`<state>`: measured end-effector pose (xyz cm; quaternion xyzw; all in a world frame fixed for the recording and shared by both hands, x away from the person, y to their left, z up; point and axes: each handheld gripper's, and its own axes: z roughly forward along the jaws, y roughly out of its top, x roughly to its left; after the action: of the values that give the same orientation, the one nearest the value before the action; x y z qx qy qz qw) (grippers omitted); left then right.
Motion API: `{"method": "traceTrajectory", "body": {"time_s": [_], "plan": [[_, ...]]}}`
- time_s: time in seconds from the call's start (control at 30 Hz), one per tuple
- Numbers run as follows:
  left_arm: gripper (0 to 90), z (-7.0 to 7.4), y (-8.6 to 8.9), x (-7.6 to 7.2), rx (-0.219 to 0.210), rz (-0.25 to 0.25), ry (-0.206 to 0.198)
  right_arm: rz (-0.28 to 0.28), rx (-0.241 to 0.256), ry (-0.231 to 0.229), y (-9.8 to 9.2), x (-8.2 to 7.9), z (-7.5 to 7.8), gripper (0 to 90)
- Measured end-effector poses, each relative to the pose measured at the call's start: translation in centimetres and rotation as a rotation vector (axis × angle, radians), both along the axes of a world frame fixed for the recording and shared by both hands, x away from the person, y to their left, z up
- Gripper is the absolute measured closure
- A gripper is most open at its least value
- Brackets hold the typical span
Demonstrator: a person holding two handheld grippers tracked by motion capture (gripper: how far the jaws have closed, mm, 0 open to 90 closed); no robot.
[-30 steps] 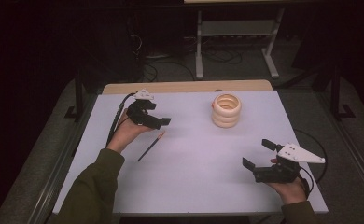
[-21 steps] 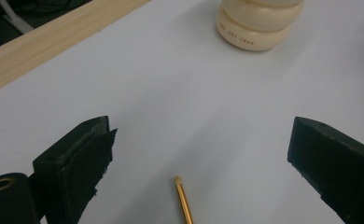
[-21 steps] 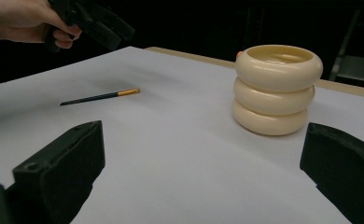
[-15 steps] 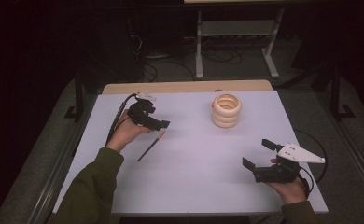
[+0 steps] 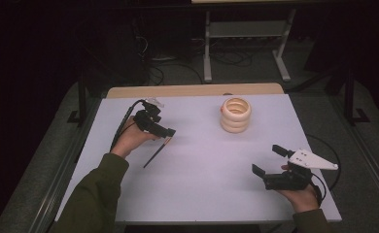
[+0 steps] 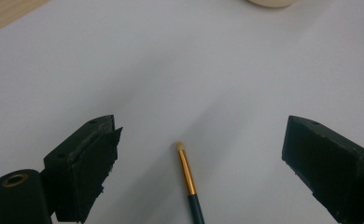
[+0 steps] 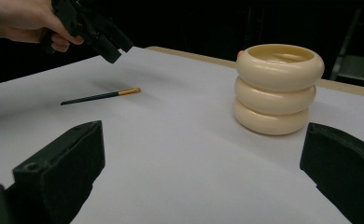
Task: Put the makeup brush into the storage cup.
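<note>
A thin paintbrush [image 5: 155, 153] with a dark handle and a gold ferrule lies on the white table [image 5: 202, 184], left of centre. My left gripper [image 5: 168, 132] hovers open just over its bristle end. In the left gripper view the brush tip [image 6: 186, 171] lies on the table between the wide-apart jaws of the left gripper [image 6: 201, 140], untouched. A cream holder [image 5: 236, 115] shaped like three stacked rings stands at the back centre. My right gripper [image 5: 267, 159] rests open near the front right, holding nothing. In the right gripper view the right gripper [image 7: 203, 144] faces the holder [image 7: 278, 88] and the brush [image 7: 101, 96].
The table's wooden back edge [image 5: 192, 90] shows behind the white sheet. Cables and a metal stand [image 5: 246, 34] lie on the dark floor beyond. In the right gripper view the left gripper [image 7: 103, 39] hangs above the brush. White surface lies open between the two grippers.
My left gripper has dropped slightly toward the brush's tip. The brush, the holder and the right gripper have stayed where they were.
</note>
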<state>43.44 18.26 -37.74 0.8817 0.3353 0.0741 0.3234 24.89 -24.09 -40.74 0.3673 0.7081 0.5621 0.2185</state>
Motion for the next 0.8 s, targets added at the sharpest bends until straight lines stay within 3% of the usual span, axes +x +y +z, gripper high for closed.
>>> {"method": "traceTrajectory", "body": {"time_s": [0.47,0.63,0.67,0.8], "plan": [[14.0,-0.50,-0.32,0.24,0.098,-0.006,0.073,-0.001,0.002,-0.001,-0.06,-0.01,0.02,0.0],[14.3,-0.51,-0.58,0.22,0.113,-0.001,0.083,-0.003,0.001,-0.003,-0.12,0.02,0.00,0.0],[14.3,-0.49,-0.53,0.31,0.136,-0.019,0.085,-0.003,0.000,-0.003,-0.14,0.04,-0.01,0.0],[14.7,-0.73,-0.74,0.27,0.145,-0.012,0.107,-0.002,0.001,-0.004,-0.16,0.04,-0.01,0.0]]}}
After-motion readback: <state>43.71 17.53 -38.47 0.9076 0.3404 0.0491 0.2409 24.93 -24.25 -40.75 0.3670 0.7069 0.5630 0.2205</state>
